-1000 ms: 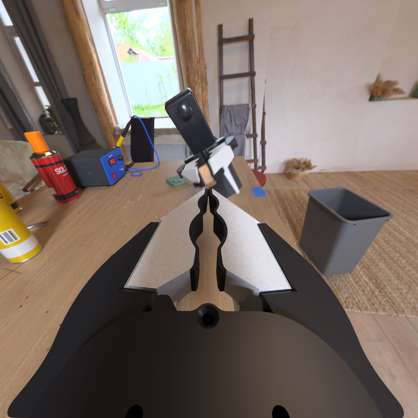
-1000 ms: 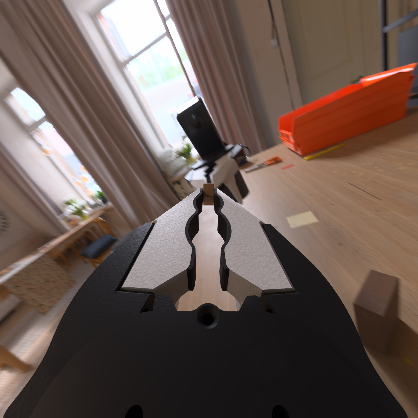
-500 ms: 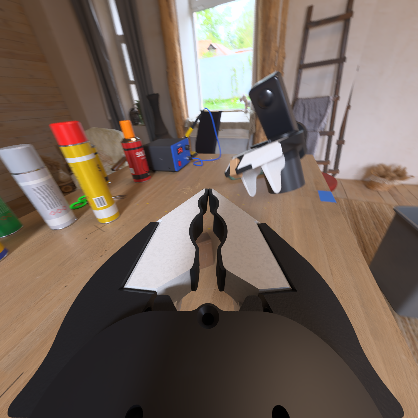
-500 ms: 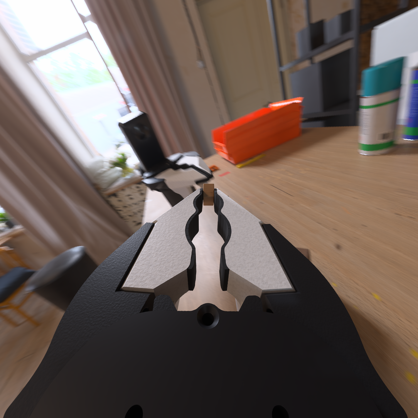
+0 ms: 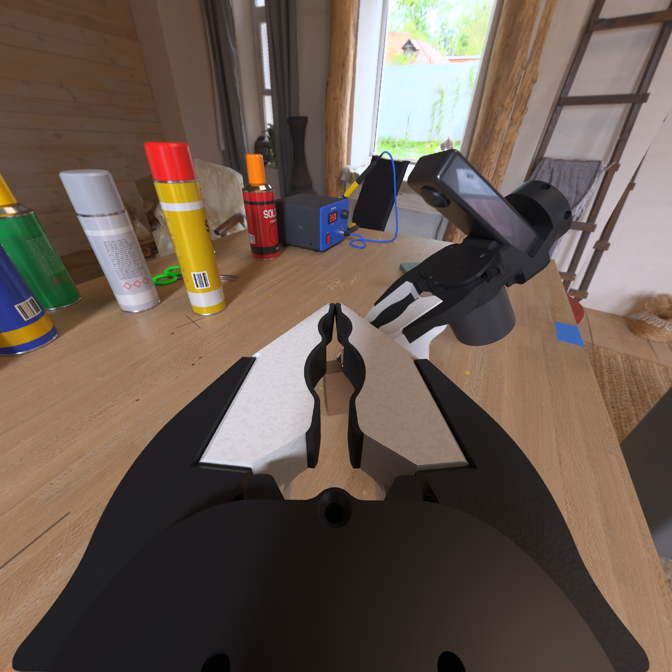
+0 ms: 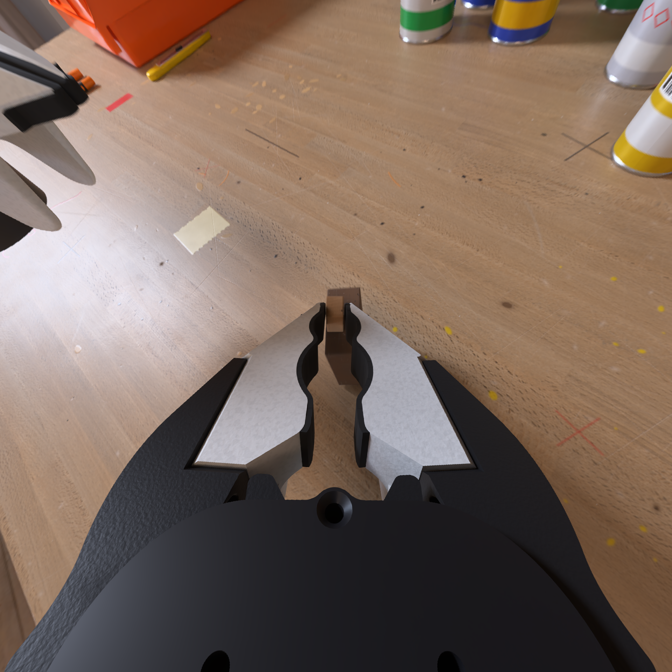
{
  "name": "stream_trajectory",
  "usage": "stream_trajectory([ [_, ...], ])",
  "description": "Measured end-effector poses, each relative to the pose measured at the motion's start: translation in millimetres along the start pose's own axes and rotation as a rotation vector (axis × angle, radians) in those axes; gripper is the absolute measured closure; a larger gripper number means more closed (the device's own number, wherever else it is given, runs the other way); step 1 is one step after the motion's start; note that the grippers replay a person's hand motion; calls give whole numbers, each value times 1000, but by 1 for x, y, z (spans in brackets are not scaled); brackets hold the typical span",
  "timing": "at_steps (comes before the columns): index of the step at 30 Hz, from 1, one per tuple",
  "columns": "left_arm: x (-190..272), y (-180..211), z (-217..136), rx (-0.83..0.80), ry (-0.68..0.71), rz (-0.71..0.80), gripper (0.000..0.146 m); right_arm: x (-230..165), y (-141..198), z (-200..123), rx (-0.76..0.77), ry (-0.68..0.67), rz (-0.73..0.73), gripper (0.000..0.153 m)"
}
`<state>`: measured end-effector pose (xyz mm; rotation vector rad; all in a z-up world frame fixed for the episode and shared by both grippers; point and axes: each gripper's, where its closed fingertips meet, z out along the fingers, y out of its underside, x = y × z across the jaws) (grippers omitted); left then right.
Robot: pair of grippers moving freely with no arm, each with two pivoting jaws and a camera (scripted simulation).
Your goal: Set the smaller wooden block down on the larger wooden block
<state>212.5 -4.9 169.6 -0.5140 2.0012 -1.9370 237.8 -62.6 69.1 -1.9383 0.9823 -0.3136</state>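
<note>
Two wooden blocks occupy the middle of a wooden workbench (image 6: pixel 436 203). Larger block (image 6: pixel 340 363): a dark brown upright post with a flat square top, standing on the bench; in the left wrist view it shows as a ribbed brown face (image 5: pixel 336 394) seen through the gap between that gripper's fingers. Smaller block (image 6: pixel 334 314): a lighter tan piece, clamped at the fingertips of the right gripper (image 6: pixel 334 309) and positioned directly above the top face of the larger block; whether the two blocks touch cannot be determined. The right gripper is tilted steeply downward toward the bench, jaws narrowed onto the smaller block. In the left wrist view the right gripper (image 5: pixel 391 325) descends from the upper right, its tips hidden behind the left gripper's fingers. The left gripper (image 5: pixel 334 309) hovers low over the bench, aimed across it toward the larger block, with its fingertips nearly together and nothing between them. Spray cans (image 5: pixel 185 225) stand along the far left of the bench, and an orange bin (image 6: pixel 145 25) sits at its far edge.
</note>
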Motion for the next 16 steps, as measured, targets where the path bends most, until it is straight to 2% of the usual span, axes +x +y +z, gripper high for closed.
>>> stream_trajectory([
  [4,-2,7,1,-47,-1,-13,144,3,-10,-7,79,5,21,136],
  [9,-4,25,-7,-194,-23,70,130,-3,-29,-30,233,-64,77,141],
  [11,10,38,-17,-276,65,79,127,-7,-35,-40,296,-95,79,138],
  [14,39,67,-41,-407,294,71,120,-11,-41,-51,355,-142,96,135],
  [16,38,82,-51,-488,289,87,119,-15,-45,-54,376,-183,117,132],
])
